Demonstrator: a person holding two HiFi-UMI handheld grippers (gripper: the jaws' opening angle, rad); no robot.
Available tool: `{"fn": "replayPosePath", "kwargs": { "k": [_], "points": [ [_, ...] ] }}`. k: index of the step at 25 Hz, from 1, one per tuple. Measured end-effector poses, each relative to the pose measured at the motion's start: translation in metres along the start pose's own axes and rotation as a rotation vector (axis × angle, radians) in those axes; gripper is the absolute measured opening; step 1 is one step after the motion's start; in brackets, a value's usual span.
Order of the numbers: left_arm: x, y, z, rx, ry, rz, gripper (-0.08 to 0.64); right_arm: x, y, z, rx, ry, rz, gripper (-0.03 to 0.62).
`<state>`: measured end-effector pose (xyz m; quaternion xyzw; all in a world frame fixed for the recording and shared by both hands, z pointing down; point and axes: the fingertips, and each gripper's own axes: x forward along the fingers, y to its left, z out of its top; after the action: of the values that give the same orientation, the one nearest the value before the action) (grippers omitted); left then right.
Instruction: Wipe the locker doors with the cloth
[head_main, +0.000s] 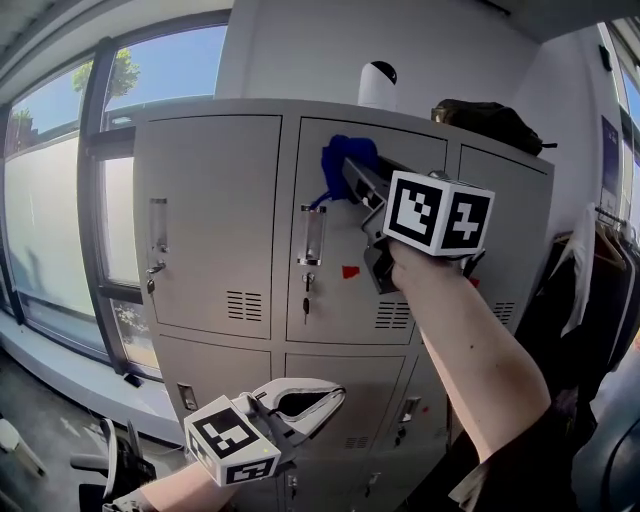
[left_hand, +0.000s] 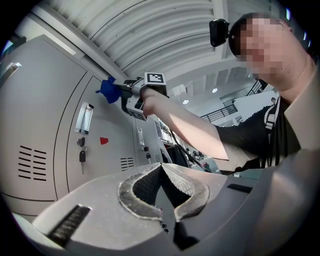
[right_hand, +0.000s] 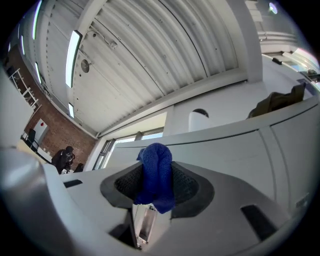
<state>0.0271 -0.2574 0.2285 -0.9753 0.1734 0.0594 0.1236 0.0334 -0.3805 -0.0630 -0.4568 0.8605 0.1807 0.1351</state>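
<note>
We hold the right gripper up at arm's length against a bank of grey lockers, its fingers clamped on a blue cloth. The cloth sits at the top of the upper middle locker door and appears to touch the panel just above the door's handle. In the right gripper view the cloth is bunched into a thick fold between the two dark pads and pokes out past their tips, with the top edge of the lockers running behind it.

Below the handle a key hangs in the lock, and a small red sticker is stuck to the same door beside it. The upper left door carries its own handle and vent slots, and stands next to a tall window.

Our left gripper hangs low, in front of the lower row of doors and well apart from the cloth. In the left gripper view its fingers are drawn together, tips meeting, with nothing between the curved pads.

On top of the lockers stand a white cylinder and a dark bag.
</note>
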Motion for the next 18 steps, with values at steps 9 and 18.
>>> {"fn": "replayPosePath", "kwargs": {
  "k": [9,18],
  "points": [
    [-0.019,0.001,0.001,0.035,-0.018,0.037,0.008,0.051,0.027,-0.045,0.012,0.064,-0.017,0.153],
    [-0.007,-0.007,0.002,0.042,-0.016,0.014,0.008,0.015,-0.026,-0.037,0.007,0.051,-0.087,0.153]
  ]
}}
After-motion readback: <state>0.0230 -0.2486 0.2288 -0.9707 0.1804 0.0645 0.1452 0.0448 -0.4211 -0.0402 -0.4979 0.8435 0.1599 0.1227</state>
